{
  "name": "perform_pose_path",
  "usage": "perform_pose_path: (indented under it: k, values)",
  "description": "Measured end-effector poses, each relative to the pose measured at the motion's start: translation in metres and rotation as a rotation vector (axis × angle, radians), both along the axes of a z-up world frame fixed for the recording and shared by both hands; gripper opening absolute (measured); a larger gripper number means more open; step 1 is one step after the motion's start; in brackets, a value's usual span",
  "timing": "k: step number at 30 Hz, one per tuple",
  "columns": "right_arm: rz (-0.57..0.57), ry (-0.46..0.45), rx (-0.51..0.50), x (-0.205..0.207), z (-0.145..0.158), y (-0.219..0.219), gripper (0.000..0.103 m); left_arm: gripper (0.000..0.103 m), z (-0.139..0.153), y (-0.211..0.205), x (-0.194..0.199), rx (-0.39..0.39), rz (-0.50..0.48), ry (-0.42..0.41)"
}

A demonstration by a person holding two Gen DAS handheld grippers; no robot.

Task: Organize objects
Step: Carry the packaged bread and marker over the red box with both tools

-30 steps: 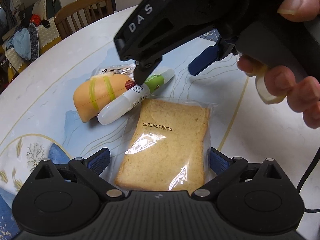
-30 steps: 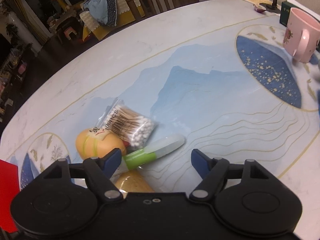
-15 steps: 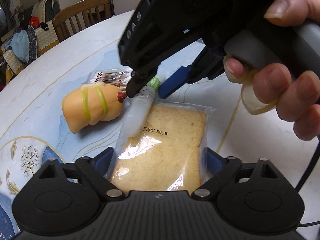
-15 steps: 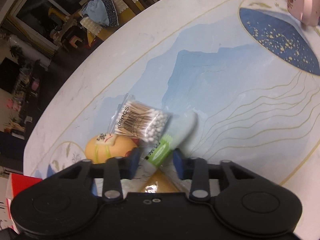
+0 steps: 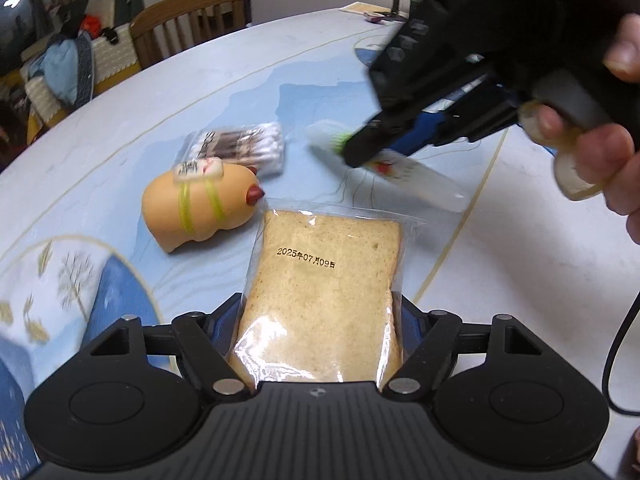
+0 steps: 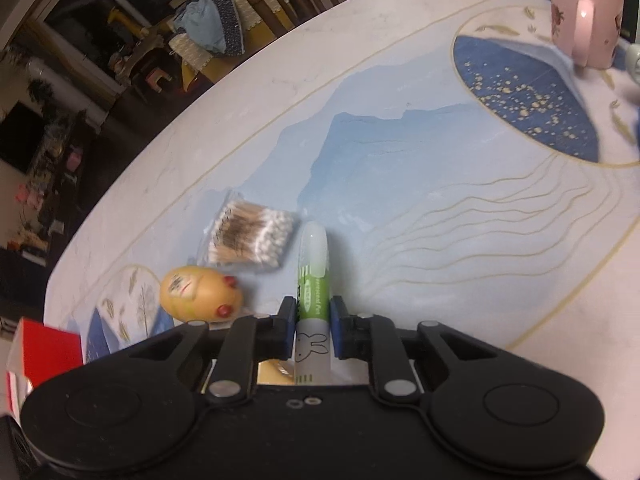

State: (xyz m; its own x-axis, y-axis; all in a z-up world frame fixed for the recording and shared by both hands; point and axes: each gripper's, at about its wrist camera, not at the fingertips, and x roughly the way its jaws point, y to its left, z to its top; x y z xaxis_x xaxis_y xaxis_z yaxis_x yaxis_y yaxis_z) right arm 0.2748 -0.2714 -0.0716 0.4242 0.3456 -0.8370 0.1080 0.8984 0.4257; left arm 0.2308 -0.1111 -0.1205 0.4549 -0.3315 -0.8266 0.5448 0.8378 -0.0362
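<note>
My right gripper (image 6: 314,326) is shut on a white and green correction pen (image 6: 313,276) and holds it above the table; it also shows blurred in the left wrist view (image 5: 404,168). My left gripper (image 5: 320,320) is shut on a bagged slice of bread (image 5: 324,292), its blue pads against the bag's sides. An orange squeeze toy (image 5: 200,208) with yellow bands lies left of the bread. A bag of cotton swabs (image 5: 240,148) lies behind the toy.
A pink mug (image 6: 584,12) stands at the far right of the round patterned table (image 6: 400,140). A red box (image 6: 44,352) sits at the left edge. A wooden chair (image 5: 188,24) stands beyond the table.
My right gripper closed on the pen, lifted it off the bread and toy, and carried it right. My left gripper closed on the bread bag.
</note>
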Motion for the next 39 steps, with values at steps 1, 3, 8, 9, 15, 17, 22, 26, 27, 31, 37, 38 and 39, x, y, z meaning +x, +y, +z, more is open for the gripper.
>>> perform_pose_path:
  k: [1,3,8,9,15,17,22,26,27,31,37,38,39]
  values:
    - [0.014,-0.001,-0.006,-0.005,0.001,0.0,0.017,0.076,0.001,0.002,-0.004,-0.007,0.013,0.008]
    - [0.039,-0.004,-0.017,-0.015,0.003,0.0,0.017,0.076,0.005,0.008,-0.015,-0.023,0.039,0.025]
    - [0.111,-0.023,-0.059,-0.044,0.011,0.009,0.017,0.075,0.017,0.021,-0.032,-0.043,0.093,0.039]
    - [0.124,-0.029,-0.067,-0.047,0.013,0.012,0.017,0.075,0.02,0.023,-0.033,-0.048,0.106,0.04]
    - [0.195,-0.059,-0.096,-0.077,0.028,0.03,0.017,0.075,0.037,0.047,-0.053,-0.096,0.182,0.037]
    - [0.218,-0.07,-0.102,-0.087,0.034,0.038,0.017,0.075,0.042,0.056,-0.057,-0.117,0.211,0.039]
    - [0.271,-0.1,-0.111,-0.104,0.048,0.06,0.017,0.076,0.049,0.076,-0.069,-0.143,0.274,0.037]
    - [0.312,-0.14,-0.125,-0.115,0.063,0.079,0.017,0.076,0.057,0.094,-0.081,-0.167,0.331,0.039]
    - [0.32,-0.148,-0.129,-0.116,0.066,0.084,0.017,0.076,0.059,0.099,-0.084,-0.165,0.342,0.033]
    - [0.36,-0.175,-0.138,-0.12,0.081,0.104,0.017,0.076,0.073,0.122,-0.096,-0.165,0.378,0.006]
    - [0.438,-0.228,-0.135,-0.126,0.104,0.146,0.017,0.076,0.098,0.168,-0.114,-0.191,0.455,-0.045]
    - [0.453,-0.237,-0.133,-0.127,0.108,0.154,0.017,0.076,0.102,0.177,-0.117,-0.194,0.47,-0.051]
    - [0.467,-0.245,-0.131,-0.128,0.111,0.163,0.017,0.076,0.105,0.184,-0.12,-0.195,0.484,-0.055]
